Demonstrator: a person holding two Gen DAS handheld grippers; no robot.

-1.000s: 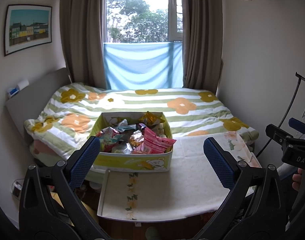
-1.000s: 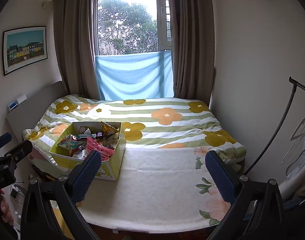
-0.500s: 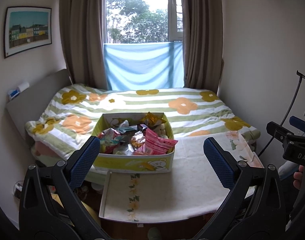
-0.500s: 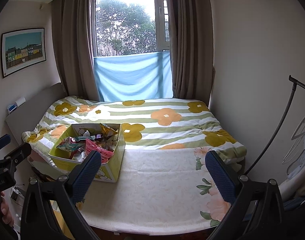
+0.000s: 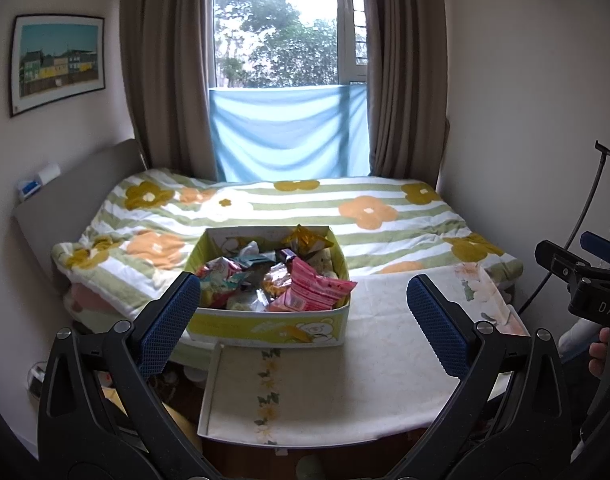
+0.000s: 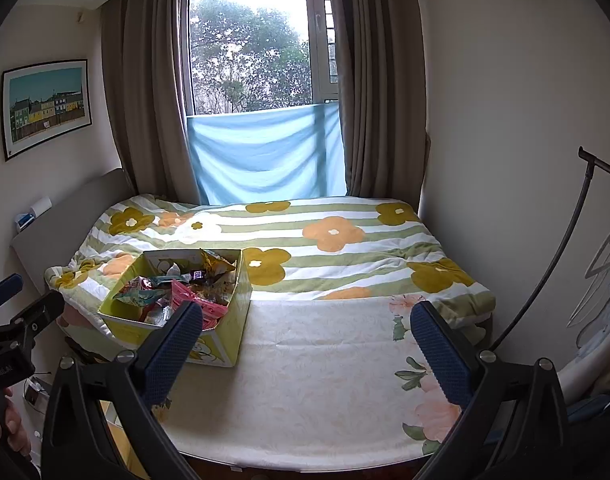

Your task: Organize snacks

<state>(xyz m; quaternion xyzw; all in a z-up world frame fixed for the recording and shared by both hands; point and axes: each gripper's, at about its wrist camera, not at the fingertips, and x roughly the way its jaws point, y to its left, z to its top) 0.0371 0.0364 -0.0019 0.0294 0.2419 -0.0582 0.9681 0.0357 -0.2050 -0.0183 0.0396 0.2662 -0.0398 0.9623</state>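
A yellow-green cardboard box [image 5: 265, 326] stands on the near end of a bed, filled with mixed snack packets. A pink packet [image 5: 313, 292] lies on top at its right front and a gold packet [image 5: 305, 238] sticks up at the back. The box also shows in the right wrist view [image 6: 225, 344], at the left. My left gripper [image 5: 303, 320] is open and empty, held back from the box and facing it. My right gripper [image 6: 305, 348] is open and empty over the cream cover, to the right of the box.
The bed has a cream floral cover [image 6: 305, 380] at the near end and a striped flower quilt [image 5: 345, 208] behind. A grey headboard [image 5: 73, 200] runs along the left. A metal rack [image 6: 565, 252] stands at the right wall. Curtains and a window are at the back.
Both grippers have drifted slightly closer to the bed and a little lower. Both stay open and empty. The box has not moved.
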